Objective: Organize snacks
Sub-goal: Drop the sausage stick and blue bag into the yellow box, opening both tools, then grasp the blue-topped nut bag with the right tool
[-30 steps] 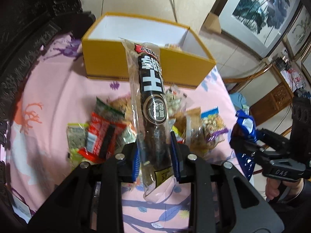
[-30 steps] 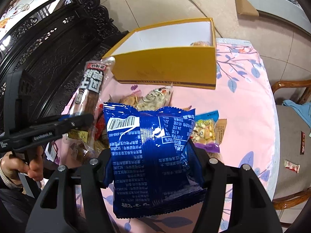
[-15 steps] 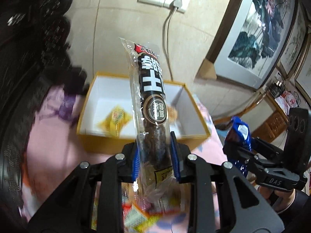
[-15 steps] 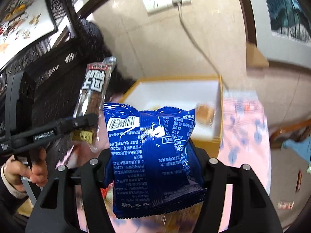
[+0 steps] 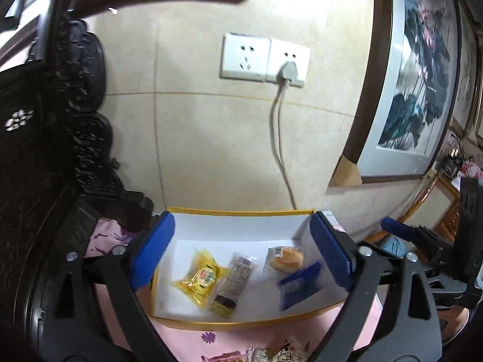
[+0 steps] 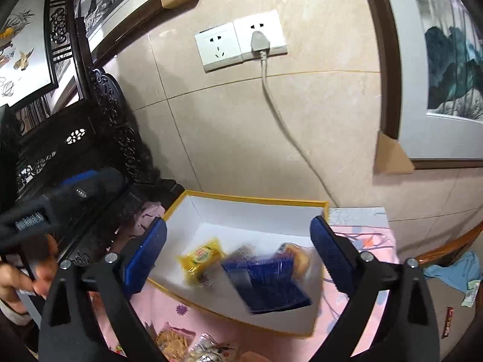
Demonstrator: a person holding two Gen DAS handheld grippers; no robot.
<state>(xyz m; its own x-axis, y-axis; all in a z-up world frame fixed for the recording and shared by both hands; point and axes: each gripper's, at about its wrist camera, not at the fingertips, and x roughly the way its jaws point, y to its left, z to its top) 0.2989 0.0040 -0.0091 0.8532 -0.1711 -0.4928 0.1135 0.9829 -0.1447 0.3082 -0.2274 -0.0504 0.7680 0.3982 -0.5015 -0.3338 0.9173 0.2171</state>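
A yellow box with a white inside (image 5: 229,324) (image 6: 256,202) stands on the pink tablecloth by the wall. In it lie a yellow packet (image 5: 200,279) (image 6: 200,256), the dark sausage stick (image 5: 234,282), a small bread roll (image 5: 285,259) (image 6: 299,256) and the blue snack bag (image 5: 299,285) (image 6: 265,283), blurred in the right wrist view. My left gripper (image 5: 243,253) is open and empty above the box. My right gripper (image 6: 238,255) is open and empty above it too, and shows at the left wrist view's right edge (image 5: 422,241).
Loose snack packets lie on the pink cloth in front of the box (image 5: 271,354) (image 6: 193,347). A dark carved wooden cabinet (image 5: 45,166) stands to the left. A wall socket with a plugged cable (image 5: 286,72) and framed paintings (image 5: 416,84) are behind. A wooden chair (image 6: 446,247) is on the right.
Both grippers moved up over the box and opened. The sausage stick left my left gripper and the blue bag left my right gripper; both now lie in the box.
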